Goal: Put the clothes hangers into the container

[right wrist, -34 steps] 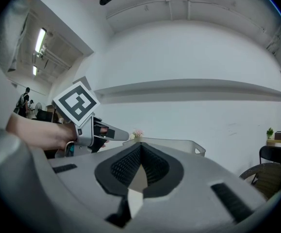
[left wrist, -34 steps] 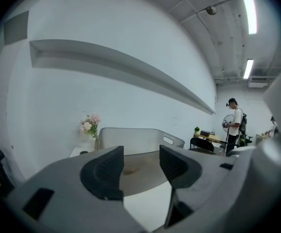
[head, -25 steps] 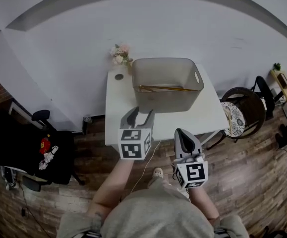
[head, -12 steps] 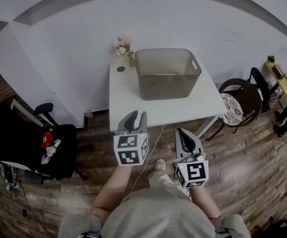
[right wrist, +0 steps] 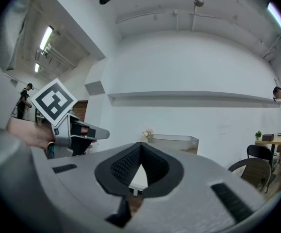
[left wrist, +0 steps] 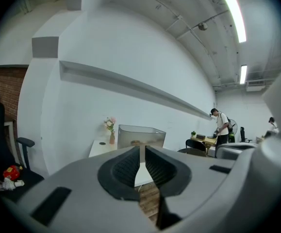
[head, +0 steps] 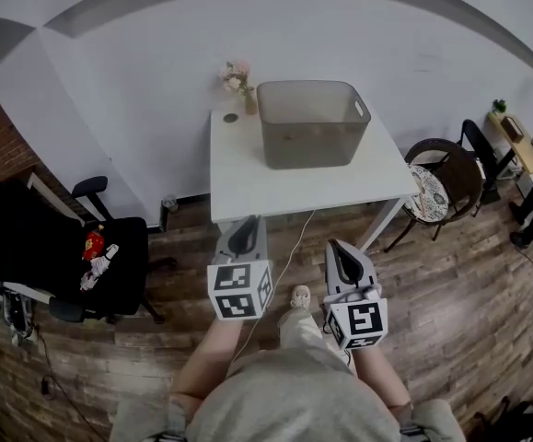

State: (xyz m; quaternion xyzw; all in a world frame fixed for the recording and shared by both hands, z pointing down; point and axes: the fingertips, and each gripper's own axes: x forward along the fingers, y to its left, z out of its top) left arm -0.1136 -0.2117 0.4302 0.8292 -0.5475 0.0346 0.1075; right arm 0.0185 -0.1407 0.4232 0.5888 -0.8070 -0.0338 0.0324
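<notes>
**Listener:** What is the person doing with the two tools?

**Describer:** A person is standing on a wooden floor (head: 450, 302), holding the left gripper (head: 250, 224) and the right gripper (head: 338, 247) out in front, side by side and near each other. Both are pointing toward a white table (head: 248, 178) and hanging over the floor on its near side.

**Listener:** How are the jaws sitting?

**Describer:** The left gripper's jaws have just been closing. They are now standing narrow, with only a thin slit at the tips and nothing between them. The right gripper's jaws are meeting at the tips and are also carrying nothing.

**Listener:** And where are the clothes hangers?

**Describer:** A frosted grey container (head: 308, 141) is sitting at the far end of the table, near the white wall (head: 137, 90) and well apart from both grippers. In the left gripper view, a brownish shape (left wrist: 136, 142) is showing low inside the container. It is too small to tell for certain whether it is hangers.

**Listener:** What is surrounding the table?

**Describer:** A small vase of pink flowers (head: 237, 79) is standing just beside the container's left corner. A small dark round thing (head: 230, 118) is lying near the vase on the tabletop. A black office chair (head: 110, 256) is standing to the left of the table, and a round-backed chair (head: 436, 191) is standing to the right. A pale cable (head: 284, 261) is trailing across the floor from under the table toward the person.
</notes>
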